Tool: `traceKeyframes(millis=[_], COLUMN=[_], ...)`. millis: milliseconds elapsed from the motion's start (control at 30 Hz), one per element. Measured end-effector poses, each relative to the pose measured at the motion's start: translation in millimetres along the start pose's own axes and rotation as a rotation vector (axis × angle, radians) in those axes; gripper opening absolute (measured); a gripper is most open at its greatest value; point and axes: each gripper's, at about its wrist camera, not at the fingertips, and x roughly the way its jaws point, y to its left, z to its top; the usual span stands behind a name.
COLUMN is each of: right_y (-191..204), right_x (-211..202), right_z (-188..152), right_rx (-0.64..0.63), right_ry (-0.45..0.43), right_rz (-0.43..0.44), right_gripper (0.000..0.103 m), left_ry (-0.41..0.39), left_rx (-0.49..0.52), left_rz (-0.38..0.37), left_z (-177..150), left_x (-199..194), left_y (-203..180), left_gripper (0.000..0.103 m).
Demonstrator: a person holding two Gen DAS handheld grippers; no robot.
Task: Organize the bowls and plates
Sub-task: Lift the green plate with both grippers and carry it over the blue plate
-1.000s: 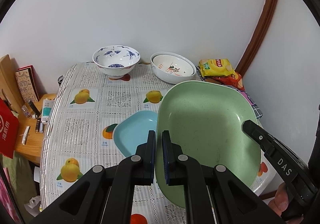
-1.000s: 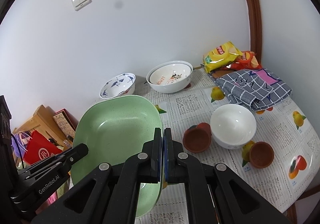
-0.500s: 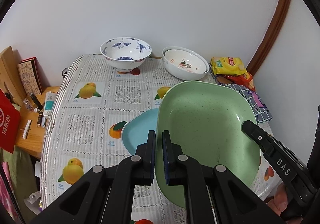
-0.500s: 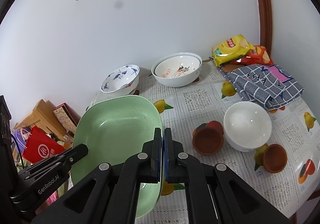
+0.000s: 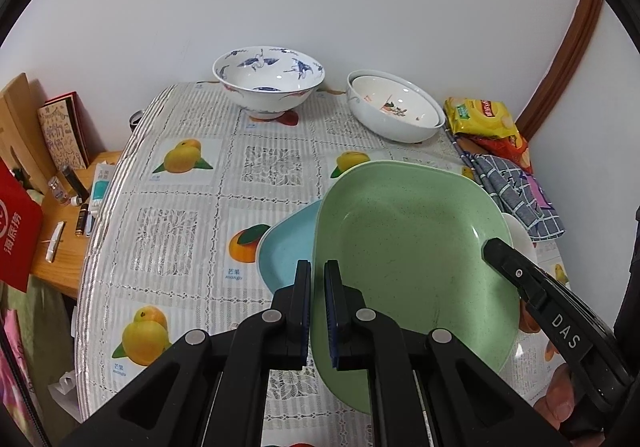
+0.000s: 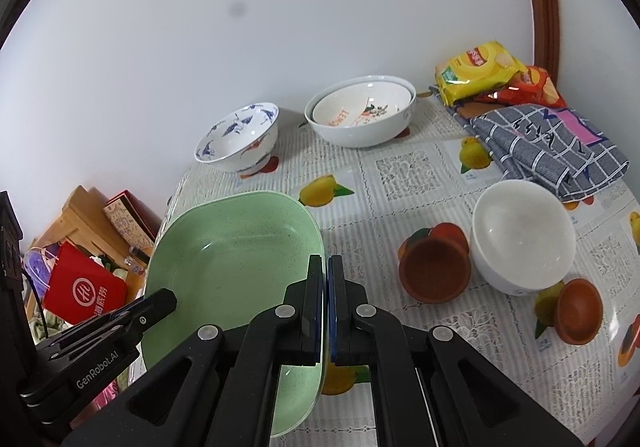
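Both grippers have come lower and closer to the tabletop since a sec ago, carrying the green dish between them; the bowls at the back wall now sit higher in both views and the blue plate shows more under the dish's left edge.

Left gripper: jaws clamped on the dish's left rim, rim running straight through the slot between the pads, dish body spreading out to the right of the jaws. Blue plate lies just ahead-left of these jaws, partly under the dish; can't tell if they touch. Further ahead, near the wall, the blue-and-white bowl, and right of it two nested white bowls. Snack bags and checked cloth off to the far right.

Right gripper: jaws pinched together on the dish's right rim w/ only a thin edge between the pads; dish body lies left of the jaws, tilted a bit. In this view the left gripper's finger shows at the dish's far-left rim. Right of the jaws, on the fruit-print tablecloth: a brown cup, then a white bowl just beside it, then a second brown cup further right. A thumb shows behind the right gripper in the left view.
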Motion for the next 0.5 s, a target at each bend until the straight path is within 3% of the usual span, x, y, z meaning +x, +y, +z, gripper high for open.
traceKeyframes(millis=[500], right_y=[24.2], right_x=[16.7], right_z=[29.2], right_rx=[-0.073], right_ry=[-0.028], right_rz=[0.018], right_gripper=[0.003], left_ry=[-0.025], left_rx=[-0.039], left_rz=[0.02], left_z=[22.0], left_x=[5.5], left_y=[15.5], left_gripper=[0.007])
